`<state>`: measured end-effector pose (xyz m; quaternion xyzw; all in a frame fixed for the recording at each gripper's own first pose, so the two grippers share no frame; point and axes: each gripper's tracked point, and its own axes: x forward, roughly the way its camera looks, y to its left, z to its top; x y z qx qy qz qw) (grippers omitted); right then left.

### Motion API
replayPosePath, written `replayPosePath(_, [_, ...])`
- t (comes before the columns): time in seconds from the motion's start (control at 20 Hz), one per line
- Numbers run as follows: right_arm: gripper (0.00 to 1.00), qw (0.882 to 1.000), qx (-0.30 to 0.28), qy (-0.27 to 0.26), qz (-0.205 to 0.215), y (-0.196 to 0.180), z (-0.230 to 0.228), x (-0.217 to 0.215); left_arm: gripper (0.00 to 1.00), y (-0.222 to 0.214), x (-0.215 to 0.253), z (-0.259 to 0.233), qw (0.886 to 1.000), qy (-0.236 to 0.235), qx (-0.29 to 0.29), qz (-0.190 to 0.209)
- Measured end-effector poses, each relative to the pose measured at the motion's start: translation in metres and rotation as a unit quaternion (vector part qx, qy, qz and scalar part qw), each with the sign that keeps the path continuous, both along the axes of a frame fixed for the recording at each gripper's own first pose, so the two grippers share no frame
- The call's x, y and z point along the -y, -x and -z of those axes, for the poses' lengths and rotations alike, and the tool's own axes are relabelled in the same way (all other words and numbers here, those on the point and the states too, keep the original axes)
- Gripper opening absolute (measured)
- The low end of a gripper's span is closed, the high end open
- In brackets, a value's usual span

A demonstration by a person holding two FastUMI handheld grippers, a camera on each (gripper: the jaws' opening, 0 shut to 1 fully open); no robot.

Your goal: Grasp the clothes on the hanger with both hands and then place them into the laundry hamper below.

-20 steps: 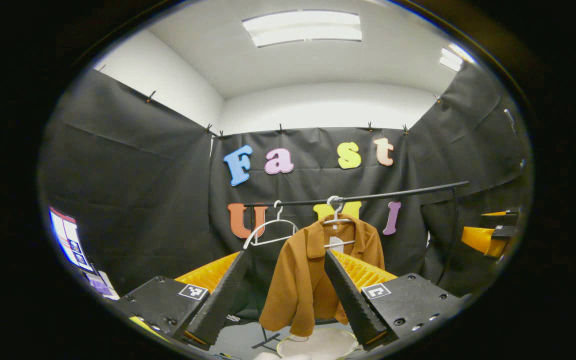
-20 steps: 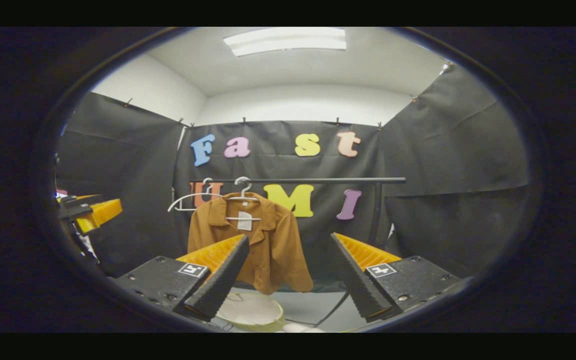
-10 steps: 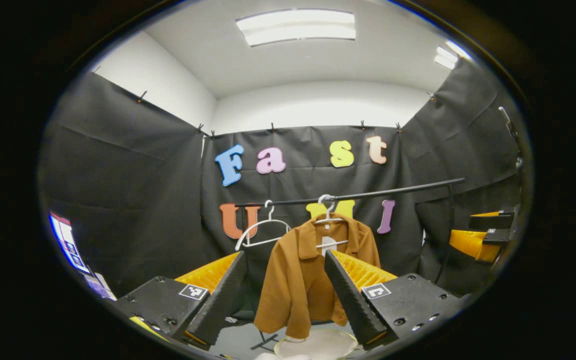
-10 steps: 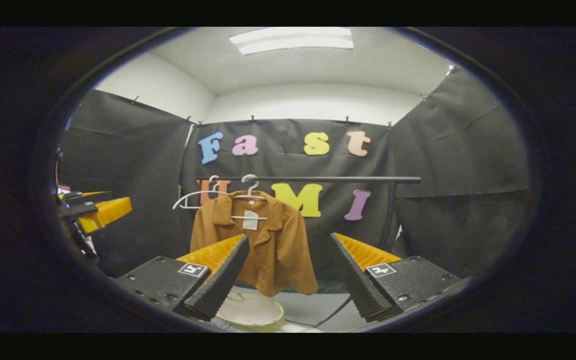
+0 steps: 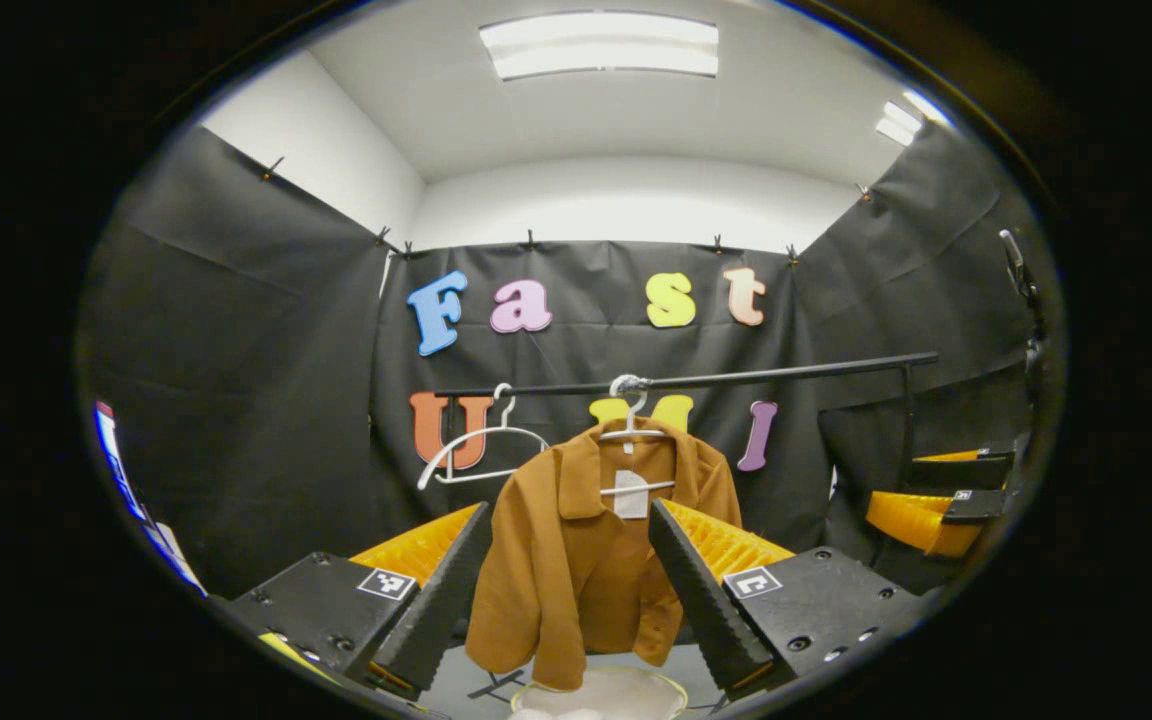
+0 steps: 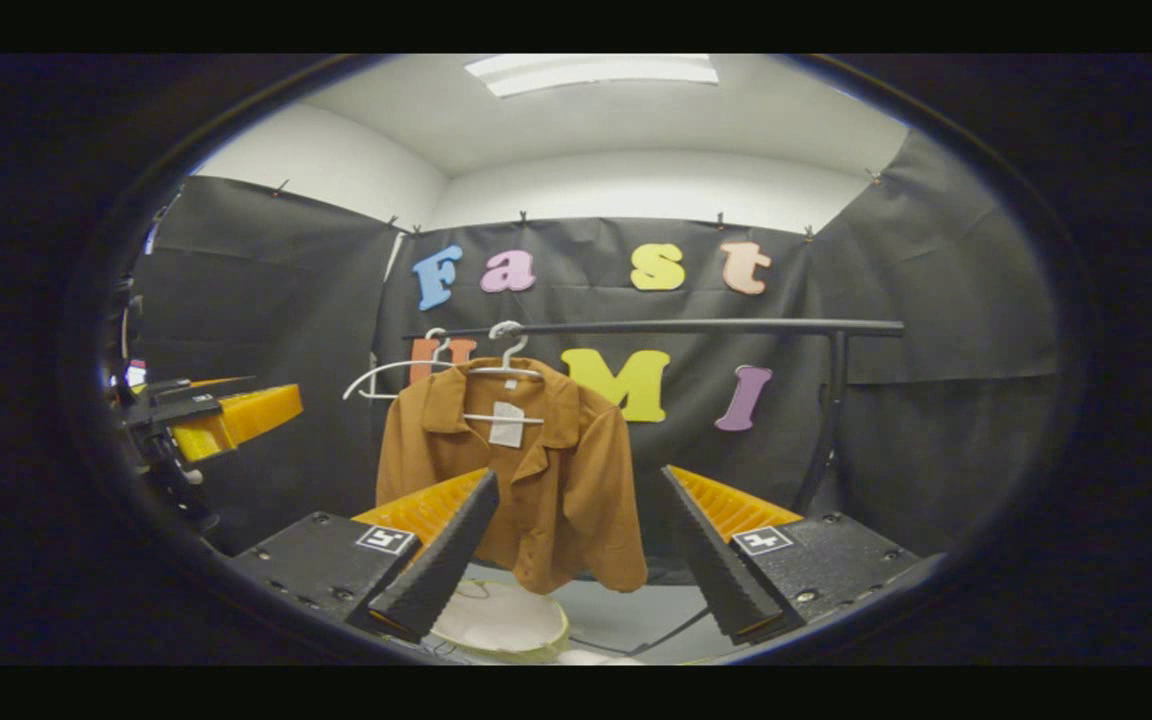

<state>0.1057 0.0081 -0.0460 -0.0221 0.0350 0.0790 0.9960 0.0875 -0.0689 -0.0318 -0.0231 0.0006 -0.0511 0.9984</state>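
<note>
Jaws apart; shirt (image 5: 576, 560) tag blank.

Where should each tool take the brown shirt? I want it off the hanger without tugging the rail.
Probably at the two shoulders of the brown shirt, where the cloth drapes over the white hanger. Come from the front, the open left tool on its own side and the open right tool on the other. The hem hangs loose above the laundry hamper.
</note>
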Motion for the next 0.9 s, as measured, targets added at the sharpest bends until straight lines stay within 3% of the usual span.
replayPosePath(0.25, [1.00,0.999,-0.011,-0.005,-0.041,-0.067,0.025,-0.011,0.96,-0.048,0.018,0.025,1.000,0.010,-0.005,-0.004])
replayPosePath(0.45, [1.00,0.996,-0.021,-0.016,-0.081,-0.120,0.043,-0.022,1.00,-0.089,0.037,0.053,1.000,0.020,-0.019,0.002])
replayPosePath(0.7, [1.00,0.994,-0.025,-0.019,-0.104,-0.191,0.056,-0.034,0.97,-0.149,0.048,0.073,0.999,0.026,-0.027,-0.015])
replayPosePath(0.9, [1.00,0.991,-0.042,-0.032,-0.121,-0.234,0.065,-0.045,1.00,-0.192,0.050,0.086,0.999,0.011,-0.037,-0.027])
